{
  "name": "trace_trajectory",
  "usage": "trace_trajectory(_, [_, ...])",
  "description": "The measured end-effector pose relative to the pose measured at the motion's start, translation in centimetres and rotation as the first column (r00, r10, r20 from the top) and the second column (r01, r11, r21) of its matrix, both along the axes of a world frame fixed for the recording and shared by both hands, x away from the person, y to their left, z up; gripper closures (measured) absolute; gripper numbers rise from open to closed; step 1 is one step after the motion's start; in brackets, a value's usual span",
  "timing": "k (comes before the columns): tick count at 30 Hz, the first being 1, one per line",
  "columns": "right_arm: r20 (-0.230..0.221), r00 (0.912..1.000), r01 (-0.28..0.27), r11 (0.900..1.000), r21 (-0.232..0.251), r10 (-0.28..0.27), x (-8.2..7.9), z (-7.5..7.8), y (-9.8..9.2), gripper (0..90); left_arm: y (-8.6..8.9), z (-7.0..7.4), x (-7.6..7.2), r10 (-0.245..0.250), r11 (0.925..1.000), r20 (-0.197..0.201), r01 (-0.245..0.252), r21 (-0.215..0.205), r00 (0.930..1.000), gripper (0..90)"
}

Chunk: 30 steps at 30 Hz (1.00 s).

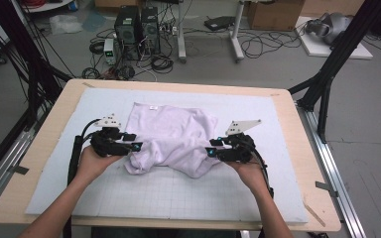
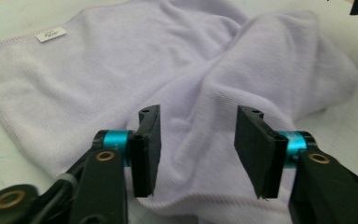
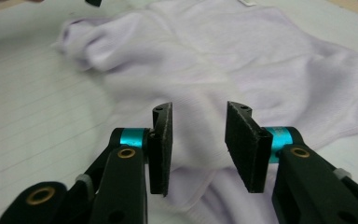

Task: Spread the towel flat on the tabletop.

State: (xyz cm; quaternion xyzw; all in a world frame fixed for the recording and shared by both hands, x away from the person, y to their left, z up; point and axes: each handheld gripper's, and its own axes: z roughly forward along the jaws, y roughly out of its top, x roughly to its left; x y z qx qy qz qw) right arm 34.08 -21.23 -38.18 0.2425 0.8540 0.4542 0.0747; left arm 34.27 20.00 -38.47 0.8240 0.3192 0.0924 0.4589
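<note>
Left gripper: your jaws are spread, pinching nothing, with cloth lying just ahead and beneath them.
Cloth: a crumpled lilac towel lying between your two grippers.
Right gripper: your jaws are spread, not pressing on the cloth edge under them.

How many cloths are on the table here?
1: a lilac cloth lies rumpled mid-mat, between the left gripper and right gripper, whose jaws stand open. Another under its folds cannot be ruled out.
</note>
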Motion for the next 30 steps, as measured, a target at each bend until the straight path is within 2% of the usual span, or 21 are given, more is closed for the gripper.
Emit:
trace_trajectory(2, [0.037, 0.9983, -0.044, 0.999, 0.003, 0.044, -1.4, 0.0, 0.1, 59.6, 0.0, 0.0, -1.2, -0.032, 0.9994, 0.011, 0.033, -0.011, 0.9994, 46.3])
trace_trajectory(5, [0.045, 0.9950, -0.087, 0.996, -0.032, 0.089, -3.0, -0.8, 0.5, 57.9, -0.2, -0.4, -2.8, -0.089, 0.9960, 0.010, 0.089, -0.009, 0.9960, 43.0])
trace_trajectory(9, [0.035, 0.9918, -0.120, 0.991, -0.066, 0.123, -3.6, -2.4, 0.9, 54.2, -1.1, -1.5, -4.1, -0.152, 0.9873, 0.010, 0.151, 0.049, 0.9883, 41.3])
trace_trajectory(12, [0.020, 0.9916, -0.125, 0.988, -0.094, 0.127, -3.2, -3.4, 1.8, 53.0, -1.9, -2.7, -3.7, -0.149, 0.9832, -0.001, 0.149, 0.106, 0.9888, 41.3])
trace_trajectory(13, [0.019, 0.9911, -0.129, 0.985, -0.115, 0.132, -3.1, -3.7, 2.1, 53.3, -2.1, -3.1, -3.4, -0.156, 0.9796, -0.003, 0.155, 0.128, 0.9878, 43.6])
trace_trajectory(15, [0.022, 0.9899, -0.135, 0.979, -0.152, 0.140, -2.6, -4.3, 2.9, 56.8, -2.7, -4.1, -3.0, -0.160, 0.9743, -0.020, 0.161, 0.157, 0.9869, 55.2])
trace_trajectory(17, [0.011, 0.9889, -0.144, 0.973, -0.180, 0.148, -2.2, -5.0, 3.5, 68.4, -3.1, -4.6, -2.7, -0.171, 0.9674, -0.008, 0.170, 0.188, 0.9852, 67.3])
trace_trajectory(18, [0.012, 0.9883, -0.147, 0.969, -0.198, 0.152, -2.1, -5.3, 3.7, 74.4, -3.1, -4.4, -2.7, -0.167, 0.9680, 0.003, 0.163, 0.191, 0.9860, 71.3])
trace_trajectory(20, [0.011, 0.9865, -0.158, 0.968, -0.197, 0.163, -2.1, -5.3, 3.7, 85.1, -2.9, -4.1, -2.9, -0.160, 0.9727, 0.010, 0.156, 0.172, 0.9871, 74.7])
trace_trajectory(21, [0.011, 0.9866, -0.158, 0.970, -0.186, 0.163, -2.2, -5.1, 3.5, 86.0, -2.6, -3.8, -3.0, -0.161, 0.9729, 0.013, 0.157, 0.170, 0.9869, 75.6])
trace_trajectory(23, [0.005, 0.9867, -0.160, 0.975, -0.154, 0.163, -2.4, -4.6, 3.0, 86.7, -2.0, -3.2, -3.3, -0.152, 0.9781, 0.019, 0.148, 0.147, 0.9882, 76.6])
trace_trajectory(25, [0.010, 0.9870, -0.158, 0.978, -0.134, 0.160, -3.0, -3.9, 2.4, 87.1, -1.2, -2.3, -3.8, -0.141, 0.9855, 0.029, 0.137, 0.100, 0.9896, 76.8])
trace_trajectory(30, [0.045, 0.9846, -0.167, 0.985, -0.047, 0.169, -4.7, -1.2, 1.0, 87.5, 0.2, 1.0, -5.2, -0.125, 0.9921, 0.079, 0.124, 0.022, 0.9890, 76.9])
